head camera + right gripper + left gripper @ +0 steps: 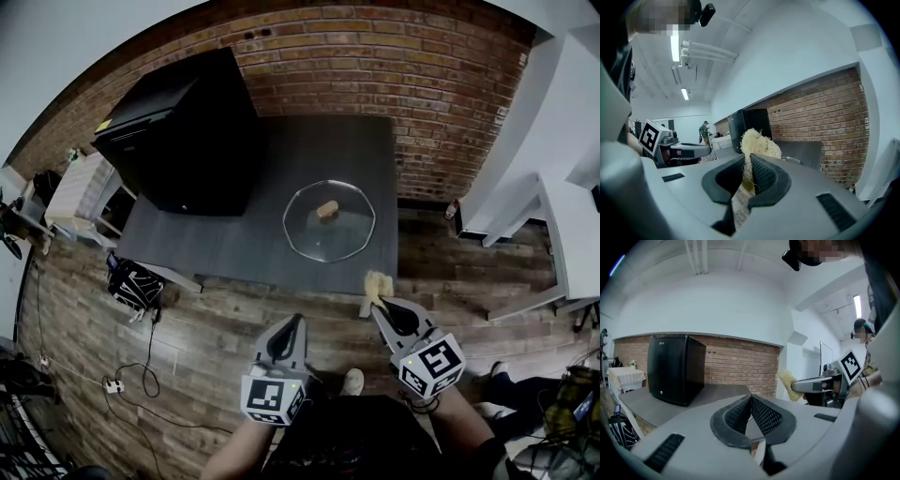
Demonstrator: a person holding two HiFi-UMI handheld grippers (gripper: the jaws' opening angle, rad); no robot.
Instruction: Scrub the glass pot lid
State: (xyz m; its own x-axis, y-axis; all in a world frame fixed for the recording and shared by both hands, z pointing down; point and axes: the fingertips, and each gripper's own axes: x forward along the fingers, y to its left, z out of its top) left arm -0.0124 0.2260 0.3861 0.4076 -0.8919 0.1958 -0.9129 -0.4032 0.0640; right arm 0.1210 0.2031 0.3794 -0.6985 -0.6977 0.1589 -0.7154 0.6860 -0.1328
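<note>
A round glass pot lid (329, 221) with a wooden knob (327, 210) lies flat on the dark grey table (281, 159), near its front right corner. My right gripper (377, 305) hovers just in front of the table edge, shut on a pale fibrous scrubber (374, 285); in the right gripper view the scrubber (757, 144) sticks up from between the jaws. My left gripper (298, 321) is held lower and to the left, over the floor, shut with nothing in it. From the left gripper view I see its jaws (751, 397) pressed together and the scrubber (788, 382) off to the right.
A black cabinet-like box (187, 131) stands on the left part of the table. A brick wall (412, 56) runs behind the table. White shelving (553, 187) is to the right. A bag (133, 284) and cables (141, 384) lie on the wooden floor at left.
</note>
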